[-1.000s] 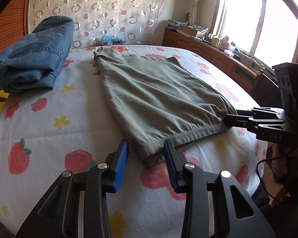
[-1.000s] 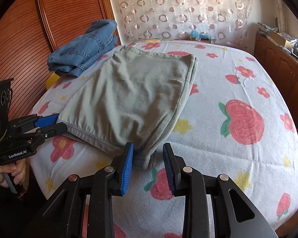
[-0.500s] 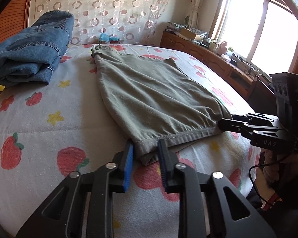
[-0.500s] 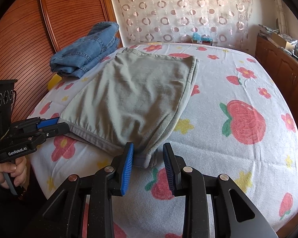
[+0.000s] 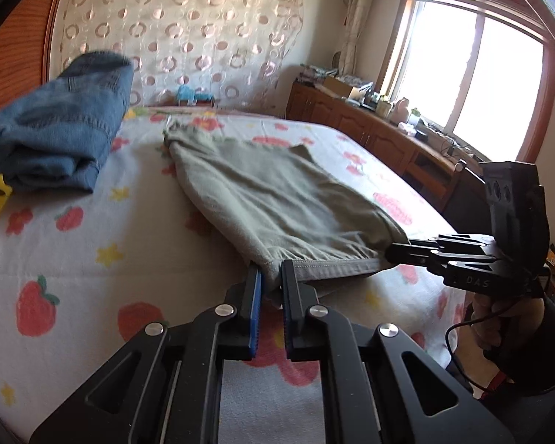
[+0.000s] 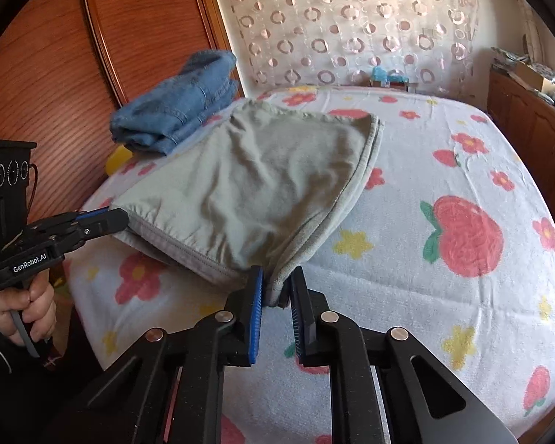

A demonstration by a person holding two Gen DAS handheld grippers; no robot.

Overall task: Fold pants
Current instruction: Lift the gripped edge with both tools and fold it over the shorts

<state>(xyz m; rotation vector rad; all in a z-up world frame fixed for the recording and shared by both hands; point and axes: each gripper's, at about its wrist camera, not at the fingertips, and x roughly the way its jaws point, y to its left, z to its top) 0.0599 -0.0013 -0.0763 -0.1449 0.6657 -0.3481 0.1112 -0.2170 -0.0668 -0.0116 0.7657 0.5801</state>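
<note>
Grey-green pants point(image 5: 277, 199), folded lengthwise, lie on the bed, also in the right wrist view point(image 6: 248, 185). My left gripper point(image 5: 271, 281) is shut on the left corner of their near hem; it also shows in the right wrist view point(image 6: 120, 218). My right gripper point(image 6: 277, 285) is shut on the hem's other corner; it also shows in the left wrist view point(image 5: 392, 251). The near hem is lifted off the bed and stretched between the two grippers. The far end of the pants still rests on the bed.
The bed point(image 6: 444, 296) has a white sheet with strawberries and flowers. Folded blue jeans point(image 5: 59, 140) sit at the far left, also in the right wrist view point(image 6: 181, 103). A wooden cabinet point(image 5: 388, 137) with clutter runs along the right under the window. A wooden panel point(image 6: 92, 55) stands left.
Both grippers have closed on the near hem corners and lifted the hem off the bed. One second ago both were open, just short of the hem.
</note>
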